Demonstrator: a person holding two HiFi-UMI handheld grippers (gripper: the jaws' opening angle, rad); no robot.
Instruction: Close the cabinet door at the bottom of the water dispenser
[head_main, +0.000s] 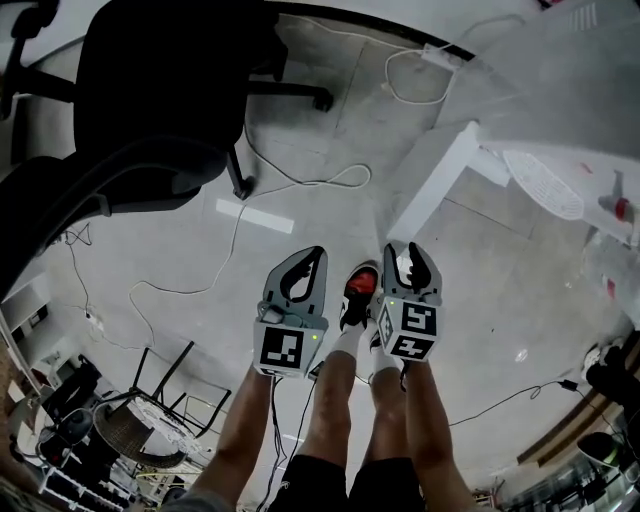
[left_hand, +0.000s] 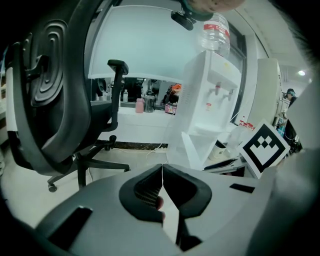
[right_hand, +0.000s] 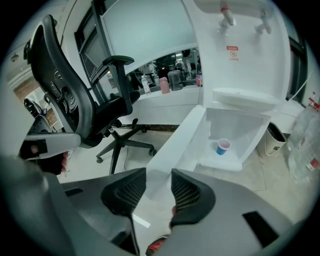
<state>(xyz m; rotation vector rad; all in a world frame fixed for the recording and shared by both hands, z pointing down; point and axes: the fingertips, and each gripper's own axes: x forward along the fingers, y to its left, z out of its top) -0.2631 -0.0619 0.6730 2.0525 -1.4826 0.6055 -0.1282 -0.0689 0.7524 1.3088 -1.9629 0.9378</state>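
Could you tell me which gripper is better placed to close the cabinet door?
Right: the right gripper has the open cabinet door between its parted jaws; the left gripper is shut, away from it.

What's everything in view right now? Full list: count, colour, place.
water dispenser: 1, white, ahead of both grippers.
cabinet door: 1, white, at the dispenser's base, swung open.
cup: 1, blue, inside the dispenser's open base.
water bottle: 1, clear with red label, on top of the dispenser.
office chair: 1, black, left of the dispenser.
cables: several, white, on the floor.
tape strip: 1, white, on the floor by the chair.
legs: 2, bare, bottom of the head view.
shoe: 1 seen, red and black, between the grippers.
left hand-held gripper: 1, grey, jaws together, empty.
right hand-held gripper: 1, grey, jaws apart, the door's free edge between them; pad contact unclear.
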